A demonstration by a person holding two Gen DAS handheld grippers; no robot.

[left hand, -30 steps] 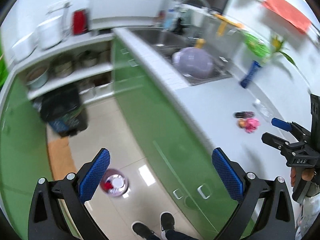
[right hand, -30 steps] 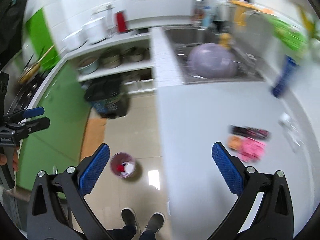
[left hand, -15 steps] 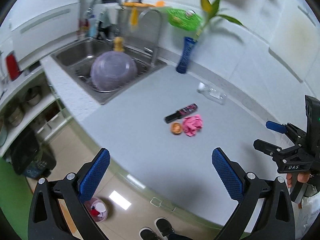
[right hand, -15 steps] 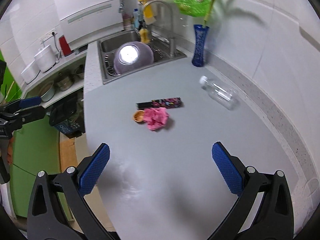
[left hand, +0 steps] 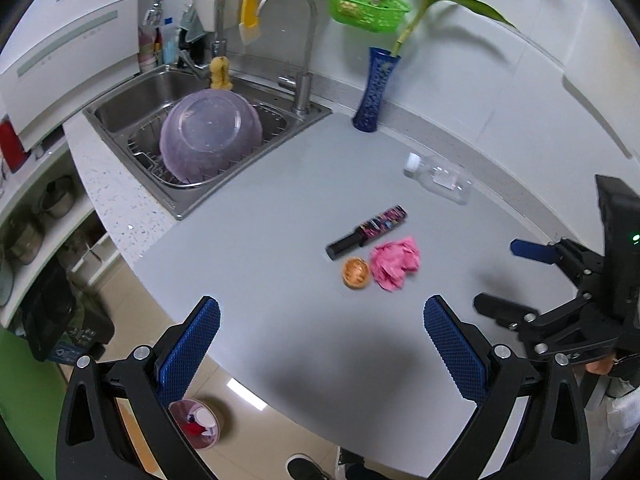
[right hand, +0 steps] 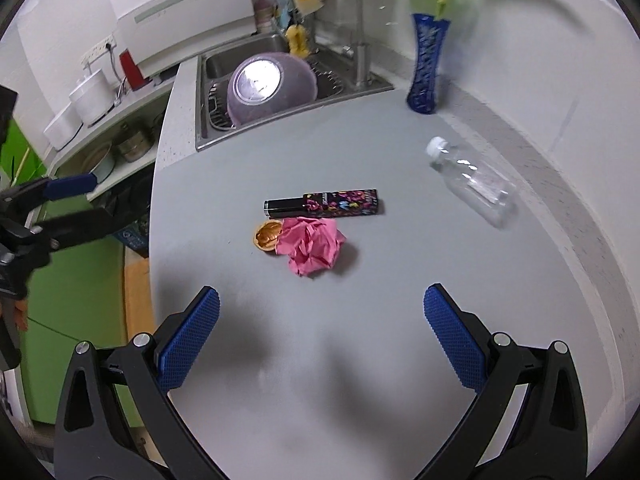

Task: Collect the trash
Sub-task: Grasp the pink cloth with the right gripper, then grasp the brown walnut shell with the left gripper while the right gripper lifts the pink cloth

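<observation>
Bench [right hand: 360, 360]: grey top, sink at its far left end.
Trash on bench, mid-surface:
- Crumpled pink paper [right hand: 312, 246]; touching it on its left, a walnut shell half [right hand: 267, 236].
- Black tube with a colourful print [right hand: 322, 203], lying flat just behind the paper.
- Clear plastic bottle [right hand: 470, 178], white cap, on its side, well apart to the right near the wall.

Other items: blue vase [left hand: 375, 90] with a green stem, upright by the wall; purple bowl [left hand: 210, 134] upturned in the sink rack; small bin [left hand: 196, 424] on the floor below the bench edge.

Left tongs [left hand: 320, 356]: spread wide, holding nothing, above the near bench edge.
Right tongs [right hand: 320, 344]: spread wide, holding nothing, above the bench, short of the pink paper.
</observation>
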